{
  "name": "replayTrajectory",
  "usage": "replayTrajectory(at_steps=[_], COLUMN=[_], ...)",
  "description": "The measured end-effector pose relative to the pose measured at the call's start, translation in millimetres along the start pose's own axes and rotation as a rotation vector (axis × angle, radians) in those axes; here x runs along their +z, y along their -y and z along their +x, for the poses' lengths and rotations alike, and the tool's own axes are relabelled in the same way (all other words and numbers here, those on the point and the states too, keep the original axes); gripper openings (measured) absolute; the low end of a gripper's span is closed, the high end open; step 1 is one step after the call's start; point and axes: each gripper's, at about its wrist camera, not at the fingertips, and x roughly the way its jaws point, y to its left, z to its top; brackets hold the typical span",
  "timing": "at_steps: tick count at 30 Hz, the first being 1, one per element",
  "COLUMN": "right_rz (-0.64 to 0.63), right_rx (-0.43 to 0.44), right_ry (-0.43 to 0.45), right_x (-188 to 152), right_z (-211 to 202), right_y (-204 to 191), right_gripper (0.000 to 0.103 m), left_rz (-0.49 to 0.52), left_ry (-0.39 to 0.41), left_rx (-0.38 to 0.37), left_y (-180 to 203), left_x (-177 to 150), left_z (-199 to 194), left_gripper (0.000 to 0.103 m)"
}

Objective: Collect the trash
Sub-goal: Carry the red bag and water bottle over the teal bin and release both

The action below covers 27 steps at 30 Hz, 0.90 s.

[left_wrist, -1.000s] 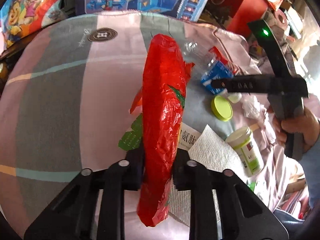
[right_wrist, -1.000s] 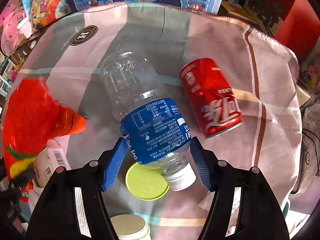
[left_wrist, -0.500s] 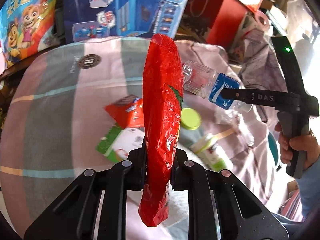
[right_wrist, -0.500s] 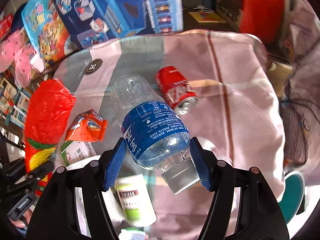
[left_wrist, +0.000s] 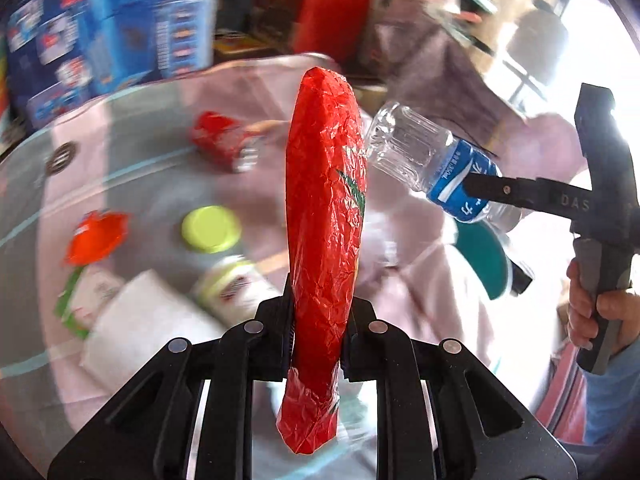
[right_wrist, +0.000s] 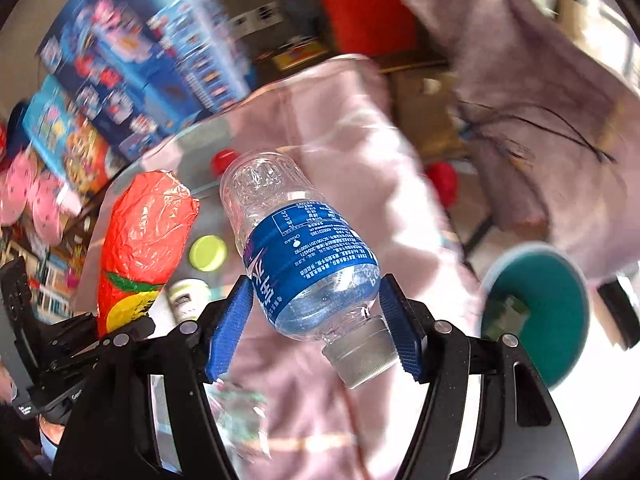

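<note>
My left gripper (left_wrist: 318, 324) is shut on a long red snack bag (left_wrist: 326, 216) and holds it upright above the table. The bag also shows in the right wrist view (right_wrist: 146, 236). My right gripper (right_wrist: 316, 320) is shut on a clear plastic bottle with a blue label (right_wrist: 308, 252), held in the air, cap toward the camera. The bottle also shows in the left wrist view (left_wrist: 436, 160), to the right of the bag. A round teal bin (right_wrist: 540, 312) stands low at the right, beyond the table edge; it also shows in the left wrist view (left_wrist: 484, 260).
On the pink and grey tablecloth (left_wrist: 152, 184) lie a red can (left_wrist: 222, 144), a yellow-green lid (left_wrist: 210, 228), an orange wrapper (left_wrist: 98, 236), a white jar (left_wrist: 236, 284), a paper towel (left_wrist: 148, 332) and a green-white carton (left_wrist: 86, 296). Blue toy boxes (left_wrist: 108, 28) stand behind.
Both grippers have lifted and swung to the right with the bag and the bottle. The teal bin has come into view. The table litter has shifted left in both views.
</note>
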Motion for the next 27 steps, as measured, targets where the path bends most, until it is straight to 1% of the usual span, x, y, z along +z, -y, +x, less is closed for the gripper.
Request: replayTrajectory(at_steps=[1,7,11,14,17,18,20,24,27], right_rz=[0.019,0.166,0.254,0.319,0.373,0.392,0.413,0.418,0.411], right_rx=[-0.01,-0.106,-0.15,-0.169,-0.177,-0.177,-0.17,-0.153,-0.127], right_ry=[0.012,0.07,0.078,0.066,0.049,0.041,0.024,-0.04,-0.084], right_x=[-3.7,-33.3,-55.0,-71.7,-86.7,-92.0,-98.0,-100.2,-95.8], right_z=[-8.4,-57.9,-74.2,-75.3,-71.0,-68.9,-63.6,-37.0,-16.1], right_y=[14.0,110.9,165.4,201.2,229.9,241.5,254.7,263.8,264.9], right_gripper=[0.062,0.063,0.063,0.063,0.063,0.063,0.063,0.063,0.063], left_rz=[0.015,0.157,0.233,0.278,0.304,0.308,0.324,0.318,0.298], left_ry=[-0.006,-0.08,-0.143,-0.187,-0.227,-0.236,-0.258,-0.288,-0.297], left_rx=[-0.011,-0.106,-0.142,-0.146,-0.143,-0.144,-0.135,-0.123,-0.111], left_y=[10.0,104.7,159.5,190.0,212.5,213.7,226.2,233.5,226.8], left_x=[2.3,14.7,17.1,18.2,16.8,17.0,16.5,19.6,25.1], left_z=[4.1,46.8,78.5,101.4,122.3,126.9,140.3,158.6,165.9], left_gripper=[0.018,0.018,0.018,0.018,0.018,0.018,0.018,0.018,0.018])
